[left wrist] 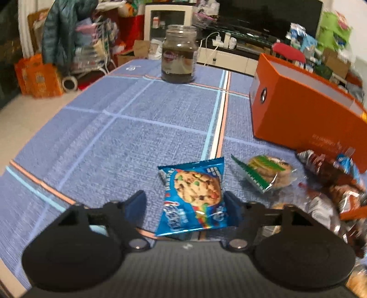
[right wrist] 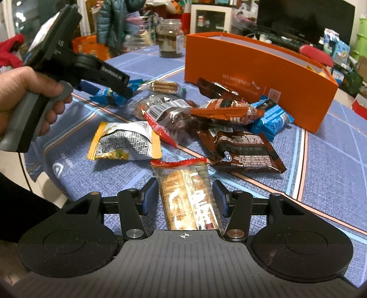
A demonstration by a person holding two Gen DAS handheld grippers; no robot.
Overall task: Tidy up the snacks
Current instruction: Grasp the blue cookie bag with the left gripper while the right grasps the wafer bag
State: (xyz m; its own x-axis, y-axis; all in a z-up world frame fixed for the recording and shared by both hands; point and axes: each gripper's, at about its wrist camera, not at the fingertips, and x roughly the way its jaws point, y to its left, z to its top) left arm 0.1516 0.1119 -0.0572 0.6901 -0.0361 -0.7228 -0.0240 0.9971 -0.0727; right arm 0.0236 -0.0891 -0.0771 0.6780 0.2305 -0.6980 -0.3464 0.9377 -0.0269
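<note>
Across the blue cloth (right wrist: 332, 160), snacks lie heaped beside the orange box (right wrist: 252, 75) meant to take them, while the left gripper (left wrist: 184, 206) brackets a cookie pack (left wrist: 195, 197), apparently unclamped, and the right gripper (right wrist: 184, 197) straddles a clear wafer pack (right wrist: 185, 194) without pinching.

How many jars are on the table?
1. The dark jar stands upright at the table's far end, left of the orange box. Another could hide behind that box.

A dark jar (left wrist: 179, 55) stands upright on the blue plaid tablecloth (left wrist: 128, 128), television (left wrist: 270, 16) behind
</note>
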